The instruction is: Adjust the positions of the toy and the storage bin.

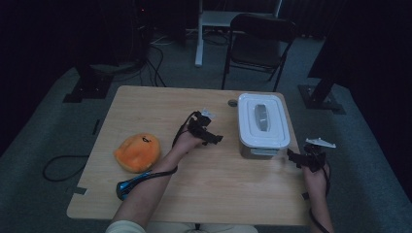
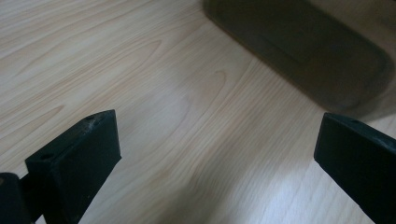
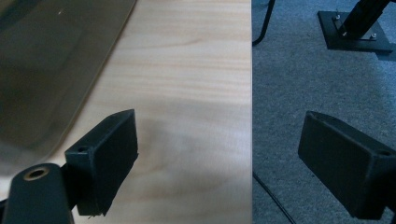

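Container point(image 1: 263, 125) sits between both spread, empty claws, long axis running near-far; right claw point(image 1: 297, 158) looks closer than left claw point(image 1: 210, 136).

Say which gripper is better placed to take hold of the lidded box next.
Probably the left gripper: it is open over the table, facing the box side-on. The right gripper, also open, straddles the table edge beside the box's near corner.

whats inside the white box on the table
Its contents are hidden: the white box is shut by a white lid with a grey handle on top. The left tool and right tool flank it, both open and empty.
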The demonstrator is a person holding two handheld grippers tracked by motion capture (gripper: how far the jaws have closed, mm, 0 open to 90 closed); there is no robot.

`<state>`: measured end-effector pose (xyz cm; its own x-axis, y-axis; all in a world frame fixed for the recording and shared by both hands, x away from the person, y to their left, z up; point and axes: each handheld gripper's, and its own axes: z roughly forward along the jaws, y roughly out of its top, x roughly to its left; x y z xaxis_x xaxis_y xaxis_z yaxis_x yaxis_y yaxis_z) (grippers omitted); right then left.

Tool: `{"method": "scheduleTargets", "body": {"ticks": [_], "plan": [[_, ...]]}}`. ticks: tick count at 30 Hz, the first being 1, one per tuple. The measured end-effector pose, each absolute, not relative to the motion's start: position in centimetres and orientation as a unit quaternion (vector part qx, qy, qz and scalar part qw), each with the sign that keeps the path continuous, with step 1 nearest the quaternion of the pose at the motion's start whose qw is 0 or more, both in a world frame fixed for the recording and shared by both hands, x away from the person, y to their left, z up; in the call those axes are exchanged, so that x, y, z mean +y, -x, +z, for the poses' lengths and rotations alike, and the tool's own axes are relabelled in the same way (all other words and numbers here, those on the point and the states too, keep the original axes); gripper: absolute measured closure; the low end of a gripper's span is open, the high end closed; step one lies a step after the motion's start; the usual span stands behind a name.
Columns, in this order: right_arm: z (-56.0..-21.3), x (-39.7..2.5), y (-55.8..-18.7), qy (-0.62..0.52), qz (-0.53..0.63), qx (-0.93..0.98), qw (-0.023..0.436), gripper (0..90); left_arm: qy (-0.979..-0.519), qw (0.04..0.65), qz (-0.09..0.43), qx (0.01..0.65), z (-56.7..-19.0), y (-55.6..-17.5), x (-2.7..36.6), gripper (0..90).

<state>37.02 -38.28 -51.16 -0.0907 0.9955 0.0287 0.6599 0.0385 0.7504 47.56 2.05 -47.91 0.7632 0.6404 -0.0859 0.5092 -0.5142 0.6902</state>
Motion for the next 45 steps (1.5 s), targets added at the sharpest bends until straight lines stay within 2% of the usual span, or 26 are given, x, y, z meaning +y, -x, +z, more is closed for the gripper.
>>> {"method": "scheduleTargets", "body": {"ticks": [10, 20, 33, 39, 45], "plan": [[-50.7, -37.9, -39.6, -0.617, 0.326, 0.665, 0.265, 11.6, -0.86, 0.381, 0.093, 0.326, -48.4, -48.5, -1.5, 1.1], [-50.8, -36.9, -41.5, -0.61, 0.323, 0.677, 0.257, 11.6, -0.868, 0.371, 0.098, 0.315, -48.7, -49.0, -3.7, 1.1], [-50.4, -36.0, -41.9, -0.591, 0.332, 0.693, 0.245, 15.0, -0.872, 0.363, 0.114, 0.309, -48.0, -48.7, -3.4, 1.2], [-50.5, -35.2, -41.9, -0.58, 0.346, 0.704, 0.221, 17.1, -0.875, 0.356, 0.121, 0.305, -47.7, -48.4, -2.8, 1.9], [-50.4, -34.5, -41.9, -0.572, 0.343, 0.708, 0.232, 19.5, -0.88, 0.345, 0.123, 0.302, -47.5, -48.4, -2.4, 1.9]]}}
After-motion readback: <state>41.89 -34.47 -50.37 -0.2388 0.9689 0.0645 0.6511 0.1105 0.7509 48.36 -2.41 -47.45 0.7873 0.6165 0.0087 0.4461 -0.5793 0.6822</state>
